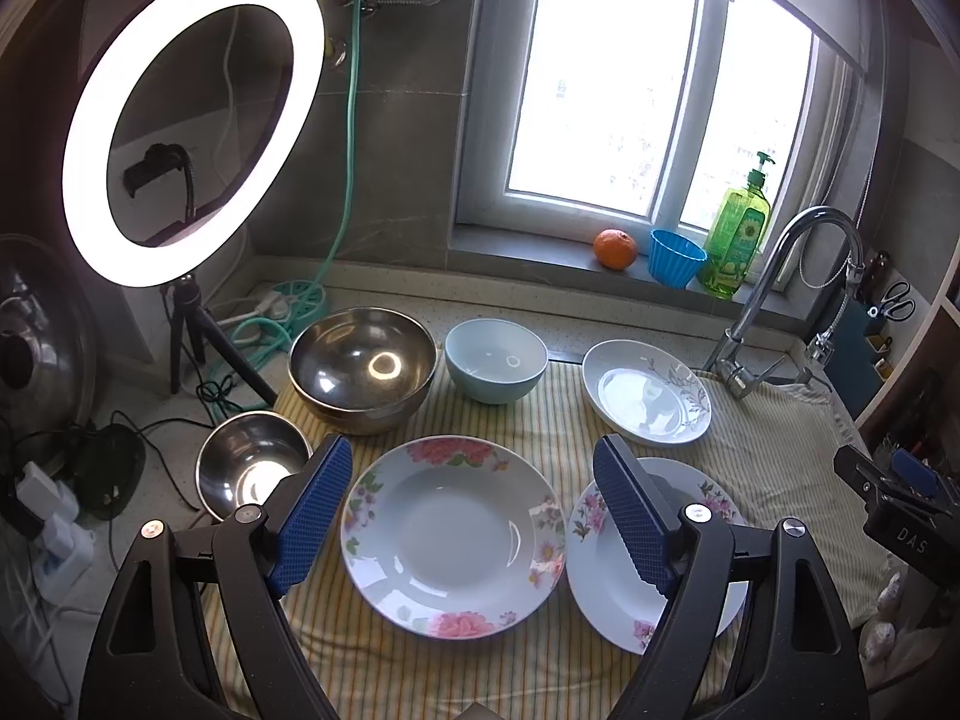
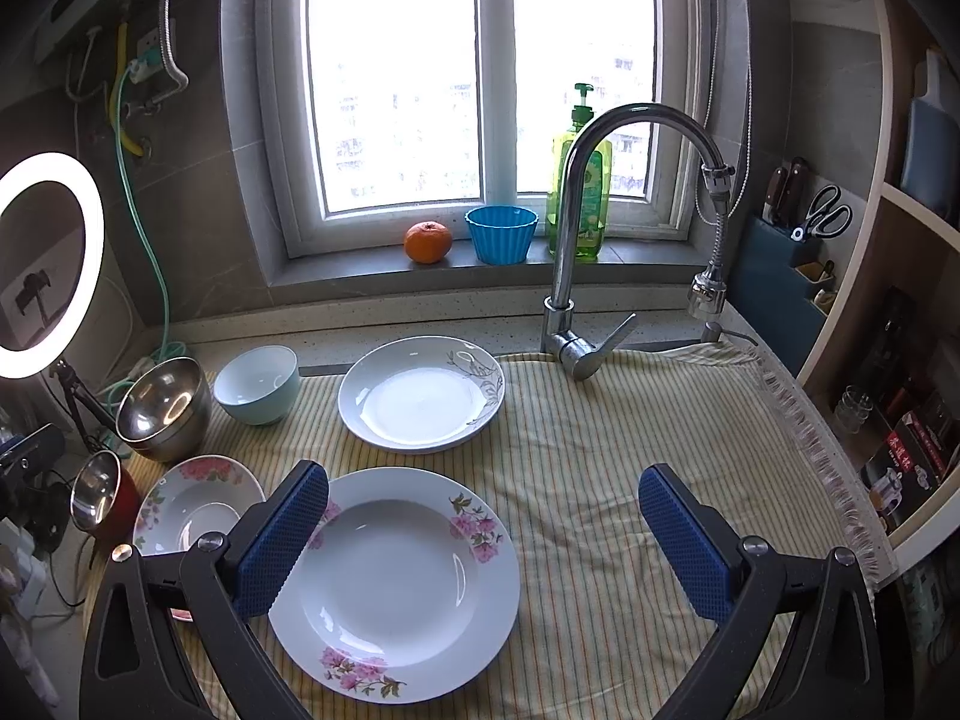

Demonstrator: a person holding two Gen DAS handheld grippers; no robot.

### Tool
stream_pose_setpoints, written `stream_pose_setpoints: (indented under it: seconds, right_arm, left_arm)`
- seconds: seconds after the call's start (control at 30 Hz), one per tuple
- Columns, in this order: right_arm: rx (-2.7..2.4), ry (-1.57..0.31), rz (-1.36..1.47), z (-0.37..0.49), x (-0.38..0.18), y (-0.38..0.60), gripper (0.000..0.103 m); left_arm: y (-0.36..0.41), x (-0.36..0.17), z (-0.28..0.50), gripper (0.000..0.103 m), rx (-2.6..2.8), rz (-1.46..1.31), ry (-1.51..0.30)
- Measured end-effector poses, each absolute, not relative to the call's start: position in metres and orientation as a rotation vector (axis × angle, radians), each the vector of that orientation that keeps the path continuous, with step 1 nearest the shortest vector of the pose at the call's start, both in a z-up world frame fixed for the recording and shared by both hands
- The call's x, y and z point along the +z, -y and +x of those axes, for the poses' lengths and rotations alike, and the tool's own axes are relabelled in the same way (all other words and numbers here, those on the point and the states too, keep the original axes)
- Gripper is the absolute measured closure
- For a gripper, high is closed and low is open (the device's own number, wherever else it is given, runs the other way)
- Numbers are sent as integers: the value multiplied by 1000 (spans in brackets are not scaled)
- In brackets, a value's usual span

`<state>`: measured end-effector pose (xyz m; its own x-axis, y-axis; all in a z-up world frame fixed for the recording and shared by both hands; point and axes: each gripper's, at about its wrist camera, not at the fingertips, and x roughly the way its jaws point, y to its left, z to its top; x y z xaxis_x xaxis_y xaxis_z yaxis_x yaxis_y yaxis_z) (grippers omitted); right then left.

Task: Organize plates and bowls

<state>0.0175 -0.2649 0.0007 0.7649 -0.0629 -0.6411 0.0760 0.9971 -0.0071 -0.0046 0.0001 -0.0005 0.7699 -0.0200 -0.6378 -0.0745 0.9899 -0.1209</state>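
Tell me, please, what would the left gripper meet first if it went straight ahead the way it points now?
Probably the large floral-rimmed white plate: the open left gripper frames it on the striped yellow cloth, nothing between. Depth is uncertain.

Both wrist views look down toward the window — left one nearer the ring light

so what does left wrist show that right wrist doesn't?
Left wrist only: a pot lid at the far left, chargers and cables beside the cloth, and the right hand-held gripper's body at the right edge.

Right wrist only: shelves with a glass jar and boxes, and the cloth's fringed right edge.

Both: three plates, the light blue bowl, two steel bowls, faucet, orange, blue cup, soap bottle, ring light, scissors. Both hand-held grippers open, empty.
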Motion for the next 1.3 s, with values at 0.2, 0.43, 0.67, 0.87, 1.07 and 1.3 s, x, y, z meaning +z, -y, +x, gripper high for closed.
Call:
stream_pose_setpoints:
  seconds: [0.2,0.43,0.67,0.87,1.07,1.3]
  right_arm:
    - [-77,-696,19,17,0,266,1]
    - [-78,-702,23,16,-3,269,1]
    - [-80,-712,25,18,-5,268,1]
    - [-82,-717,25,18,-7,269,1]
    - [-88,-729,26,21,-11,270,1]
    - [-91,-732,17,22,-17,275,1]
  left_arm:
    - [3,-1,-4,20,25,-138,-694]
    - [4,-1,-4,20,24,-139,-694]
    - [5,-2,-4,20,23,-139,-697]
    - [6,-4,-4,20,22,-140,-703]
    - [6,-6,-1,20,18,-141,-715]
    - [7,-15,5,20,11,-153,-747]
